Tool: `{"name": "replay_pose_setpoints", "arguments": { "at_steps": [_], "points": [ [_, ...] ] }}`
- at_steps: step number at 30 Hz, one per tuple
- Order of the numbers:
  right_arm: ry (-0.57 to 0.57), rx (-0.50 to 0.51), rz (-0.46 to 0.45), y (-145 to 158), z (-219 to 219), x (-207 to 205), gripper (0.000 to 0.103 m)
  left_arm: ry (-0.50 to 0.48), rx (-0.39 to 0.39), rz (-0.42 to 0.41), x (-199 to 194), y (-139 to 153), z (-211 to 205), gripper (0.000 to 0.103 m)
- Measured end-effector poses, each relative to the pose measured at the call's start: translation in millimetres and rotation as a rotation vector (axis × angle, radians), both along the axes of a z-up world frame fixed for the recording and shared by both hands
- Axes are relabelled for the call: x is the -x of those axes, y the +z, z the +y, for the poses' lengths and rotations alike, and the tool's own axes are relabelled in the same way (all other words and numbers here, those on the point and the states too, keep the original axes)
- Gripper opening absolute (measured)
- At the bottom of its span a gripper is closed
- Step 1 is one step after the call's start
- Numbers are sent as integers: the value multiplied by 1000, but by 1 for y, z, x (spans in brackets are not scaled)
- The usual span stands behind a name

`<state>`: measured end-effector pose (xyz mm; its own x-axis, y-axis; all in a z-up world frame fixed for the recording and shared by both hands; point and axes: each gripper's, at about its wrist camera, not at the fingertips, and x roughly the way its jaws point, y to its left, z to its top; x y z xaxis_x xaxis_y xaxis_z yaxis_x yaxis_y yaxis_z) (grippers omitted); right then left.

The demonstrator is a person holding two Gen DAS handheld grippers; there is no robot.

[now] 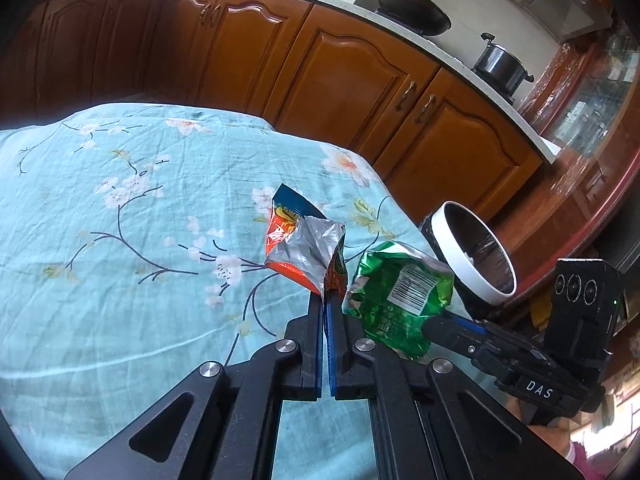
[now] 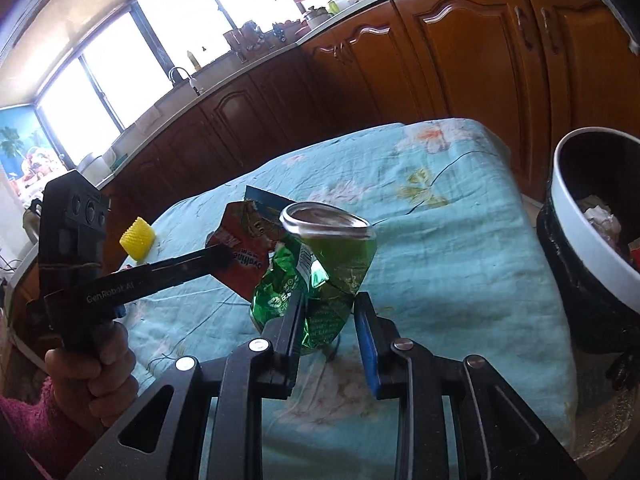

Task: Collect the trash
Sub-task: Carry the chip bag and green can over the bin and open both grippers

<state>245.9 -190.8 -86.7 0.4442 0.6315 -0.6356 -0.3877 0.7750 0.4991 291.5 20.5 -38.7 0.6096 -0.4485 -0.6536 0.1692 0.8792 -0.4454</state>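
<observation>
My left gripper is shut on an orange and silver snack wrapper and holds it above the table. It also shows in the right wrist view, with the left gripper on it. My right gripper stands with a wide gap between its fingers, with a crumpled green wrapper lying against the left finger; I cannot tell if it is clamped. The green wrapper hangs beside the orange one. The white-rimmed black bin stands off the table's right edge with trash inside.
The table has a teal floral cloth. A yellow ridged object lies on the table at the left. Wooden kitchen cabinets run behind the table, with a wok and a pot on the counter.
</observation>
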Motion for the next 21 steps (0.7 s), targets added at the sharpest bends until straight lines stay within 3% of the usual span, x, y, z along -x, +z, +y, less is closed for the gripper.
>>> {"name": "replay_pose_setpoints", "arguments": {
  "at_steps": [6, 10, 12, 13, 15, 21],
  "points": [
    [25, -56, 49, -9, 13, -18, 36, 1, -8, 4, 4, 0, -1, 0],
    [-1, -99, 165, -24, 12, -38, 56, 4, 3, 21, 3, -4, 1, 0],
    [-7, -140, 215, -32, 10, -45, 56, 6, -2, 25, 2, -5, 0, 0],
    [-11, -150, 224, -34, 10, -47, 53, 8, -1, 26, 2, -5, 0, 0],
    [-16, -124, 218, -32, 11, -48, 30, 13, -3, 23, 2, -4, -1, 0],
    [-53, -86, 119, -12, 0, -29, 25, -8, -1, 0, 1, 5, -12, 0]
  ]
}}
